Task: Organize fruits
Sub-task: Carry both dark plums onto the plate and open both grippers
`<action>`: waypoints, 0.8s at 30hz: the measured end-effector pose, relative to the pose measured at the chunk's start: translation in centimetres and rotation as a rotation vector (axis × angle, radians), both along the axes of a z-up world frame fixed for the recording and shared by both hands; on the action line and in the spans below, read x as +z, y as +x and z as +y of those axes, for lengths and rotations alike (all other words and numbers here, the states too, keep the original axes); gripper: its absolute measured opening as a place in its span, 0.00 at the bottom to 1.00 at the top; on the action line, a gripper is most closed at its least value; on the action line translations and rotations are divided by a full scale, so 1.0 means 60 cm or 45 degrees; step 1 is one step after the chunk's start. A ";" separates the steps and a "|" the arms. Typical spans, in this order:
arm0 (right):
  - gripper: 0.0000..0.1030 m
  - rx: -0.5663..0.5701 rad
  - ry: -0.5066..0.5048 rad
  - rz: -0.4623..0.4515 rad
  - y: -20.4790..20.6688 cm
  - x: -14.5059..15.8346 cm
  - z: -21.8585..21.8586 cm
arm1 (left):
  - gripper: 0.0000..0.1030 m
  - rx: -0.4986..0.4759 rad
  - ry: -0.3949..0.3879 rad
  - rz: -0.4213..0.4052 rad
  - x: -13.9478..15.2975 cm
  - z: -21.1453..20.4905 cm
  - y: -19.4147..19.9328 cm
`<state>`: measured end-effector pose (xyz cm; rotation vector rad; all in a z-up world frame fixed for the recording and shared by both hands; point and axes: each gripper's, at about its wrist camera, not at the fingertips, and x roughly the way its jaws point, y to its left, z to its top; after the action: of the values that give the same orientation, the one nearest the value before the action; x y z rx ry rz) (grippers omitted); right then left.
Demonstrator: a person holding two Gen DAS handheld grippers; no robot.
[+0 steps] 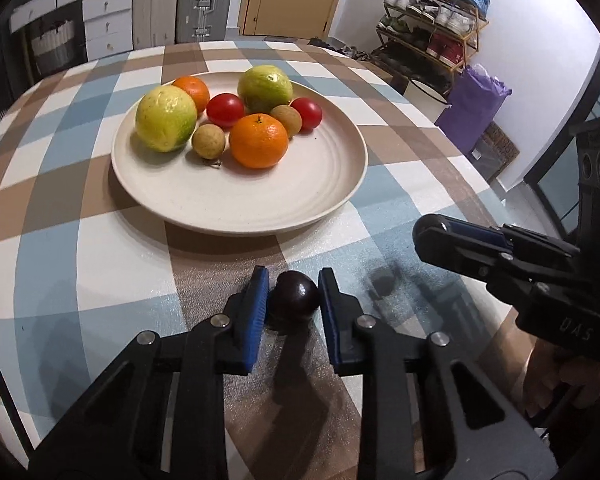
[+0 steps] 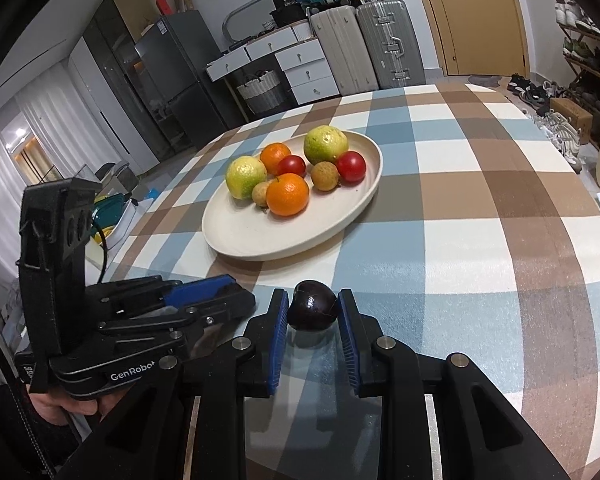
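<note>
Plums in left gripper, right gripper

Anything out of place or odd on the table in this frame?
One dark fruit sits on the checked tablecloth, off the plate that holds all the other fruit. It lies between the jaws of the left gripper; the right gripper frames a similar one. Nothing looks spilled or damaged.

Beyond the fingertips, a checked tablecloth in blue, brown and white covers the table. Farther ahead stand two grey suitcases beside a wooden door, with white drawers and a woven basket to their left. Off to the right, a shoe rack stands above a purple bag.
</note>
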<state>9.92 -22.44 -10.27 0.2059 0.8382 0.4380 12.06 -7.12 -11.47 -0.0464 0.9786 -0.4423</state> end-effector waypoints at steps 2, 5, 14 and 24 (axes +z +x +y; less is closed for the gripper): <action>0.25 0.004 0.003 -0.006 0.001 0.005 0.002 | 0.22 0.009 -0.009 -0.007 0.005 0.007 -0.002; 0.25 0.010 0.010 -0.018 0.007 0.014 0.005 | 0.22 0.020 -0.035 -0.010 0.015 0.018 -0.003; 0.25 0.048 0.028 -0.051 0.031 0.034 0.022 | 0.22 0.074 -0.098 -0.047 0.052 0.043 0.008; 0.25 0.084 0.050 -0.087 0.071 0.054 0.046 | 0.22 0.150 -0.092 -0.072 0.083 0.055 0.056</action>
<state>14.21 -19.66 -7.02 0.1993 0.7717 0.5211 15.42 -3.80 -6.49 -0.1549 0.8989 -0.3687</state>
